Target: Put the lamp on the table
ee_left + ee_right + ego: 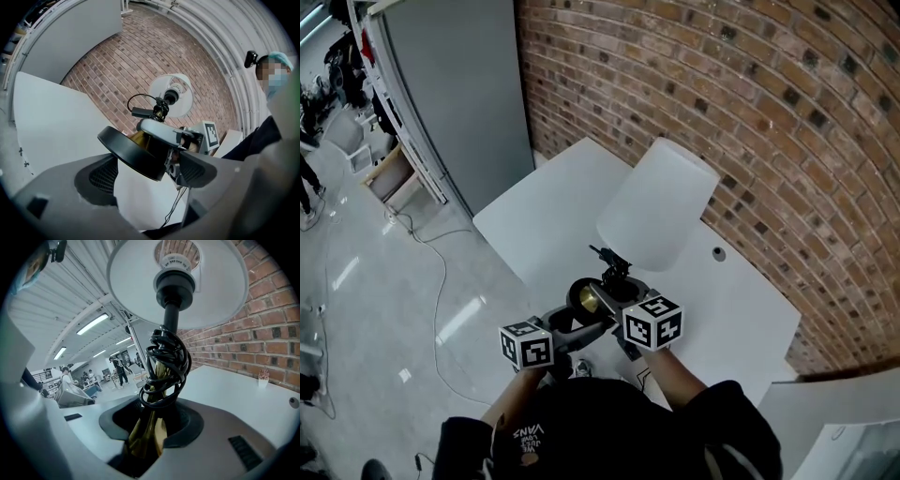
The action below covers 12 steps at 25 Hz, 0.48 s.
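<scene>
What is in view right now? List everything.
lamp: one, white shade with brass stem and black base, held over the table
cord: one, black, wound round the lamp's stem
table: one, white, against the wall
hole: one, dark, in the table near the wall
wall: one, red-brown brick, behind the table
cabinet: one, grey, left of the table
left gripper: one, grey, jaws on the lamp's base
right gripper: one, grey, jaws shut on the lamp's stem

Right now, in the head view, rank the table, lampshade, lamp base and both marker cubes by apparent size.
1. table
2. lampshade
3. Unranked: lamp base, left marker cube and right marker cube look alike; the cubes sit nearer the camera.
</scene>
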Available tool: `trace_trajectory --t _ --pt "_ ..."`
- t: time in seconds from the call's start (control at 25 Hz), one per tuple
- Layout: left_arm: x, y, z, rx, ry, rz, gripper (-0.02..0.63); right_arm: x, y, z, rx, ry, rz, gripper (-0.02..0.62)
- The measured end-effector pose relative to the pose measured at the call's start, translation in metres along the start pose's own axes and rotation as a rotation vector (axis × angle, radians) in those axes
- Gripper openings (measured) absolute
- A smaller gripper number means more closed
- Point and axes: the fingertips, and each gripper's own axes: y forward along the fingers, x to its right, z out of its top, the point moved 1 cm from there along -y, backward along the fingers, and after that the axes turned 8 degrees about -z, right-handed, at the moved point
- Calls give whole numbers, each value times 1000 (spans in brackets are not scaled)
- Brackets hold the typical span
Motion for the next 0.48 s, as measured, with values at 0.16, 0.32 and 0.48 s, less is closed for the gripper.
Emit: trace_trajectory --t 0.16,0.32,0.48 --pt "-15 13 7 -17 -12 -14 400 18 9 4 -2 11 -23 137" --pt "-30 17 17 -54 -23 -42 390 30 21 8 3 46 -61 137" --pt "-47 22 29 -106 -27 -87 377 43 35 13 4 71 -119 138"
